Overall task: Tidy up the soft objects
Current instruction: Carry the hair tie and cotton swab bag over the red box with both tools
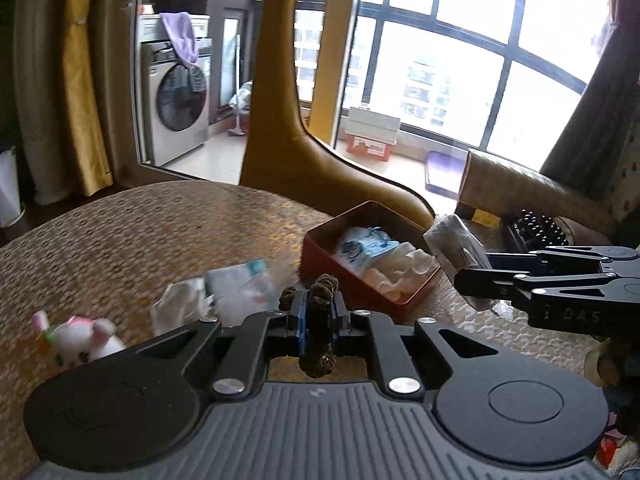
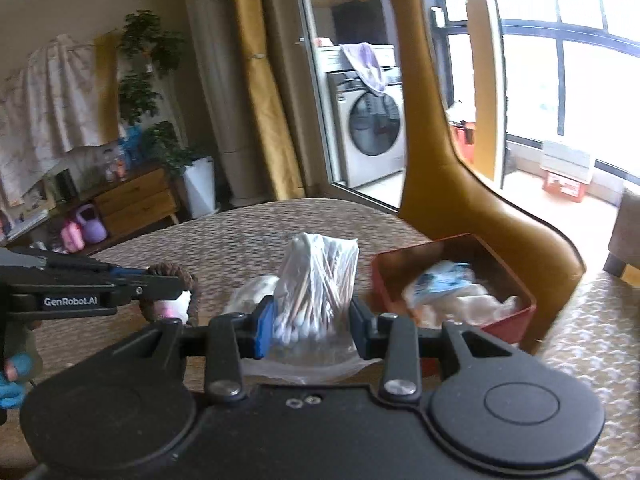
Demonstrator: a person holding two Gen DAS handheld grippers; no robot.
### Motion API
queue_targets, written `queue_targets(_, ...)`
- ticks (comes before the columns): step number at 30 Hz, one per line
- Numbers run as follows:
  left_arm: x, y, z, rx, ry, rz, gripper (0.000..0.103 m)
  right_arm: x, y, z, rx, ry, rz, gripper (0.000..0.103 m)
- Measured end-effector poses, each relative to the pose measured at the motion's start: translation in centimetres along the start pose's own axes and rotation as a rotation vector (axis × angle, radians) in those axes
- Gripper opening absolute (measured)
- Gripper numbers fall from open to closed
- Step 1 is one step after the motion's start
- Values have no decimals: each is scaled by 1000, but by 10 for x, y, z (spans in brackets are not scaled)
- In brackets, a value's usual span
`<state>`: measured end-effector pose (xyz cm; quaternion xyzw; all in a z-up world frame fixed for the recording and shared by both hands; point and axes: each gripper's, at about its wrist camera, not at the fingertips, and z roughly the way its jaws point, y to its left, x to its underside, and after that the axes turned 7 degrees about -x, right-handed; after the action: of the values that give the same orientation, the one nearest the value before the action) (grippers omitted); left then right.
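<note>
Left wrist view: left gripper (image 1: 318, 316) pinches brown scrunchie (image 1: 320, 292); right gripper (image 2: 311, 330) clamps cotton-swab bag (image 2: 316, 284). Both near red box (image 1: 360, 292). Centre each over box before releasing.

Brown scrunchie (image 1: 319, 322); red box (image 1: 362, 286); tan woven-pattern tablecloth (image 1: 160, 232); white-pink plush (image 1: 86, 340).

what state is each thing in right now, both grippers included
left gripper: shut on brown fuzzy hair tie
right gripper: shut on clear bag of cotton swabs
red rectangular box: open, partly filled with white soft items
white plush toy: lying on table
front-load washing machine: door closed
</note>
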<state>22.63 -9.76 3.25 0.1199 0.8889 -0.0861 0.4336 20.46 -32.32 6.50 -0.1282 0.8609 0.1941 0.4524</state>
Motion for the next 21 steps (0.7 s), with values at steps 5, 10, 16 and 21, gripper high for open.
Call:
queue_targets(5, -13, -25, 26, 19, 9, 34, 11, -3, -31, 4, 49, 24, 13, 38)
queue_targets(10, -26, -43, 54, 38, 36, 46, 11, -4, -64, 9, 104, 29, 32, 38)
queue_targets(16, -43, -64, 90, 39, 64, 71, 11, -3, -96, 21, 141, 59, 42, 38)
queue_targets(21, -58, -81, 124, 61, 87, 53, 11, -7, -118, 38, 173, 77, 46, 38)
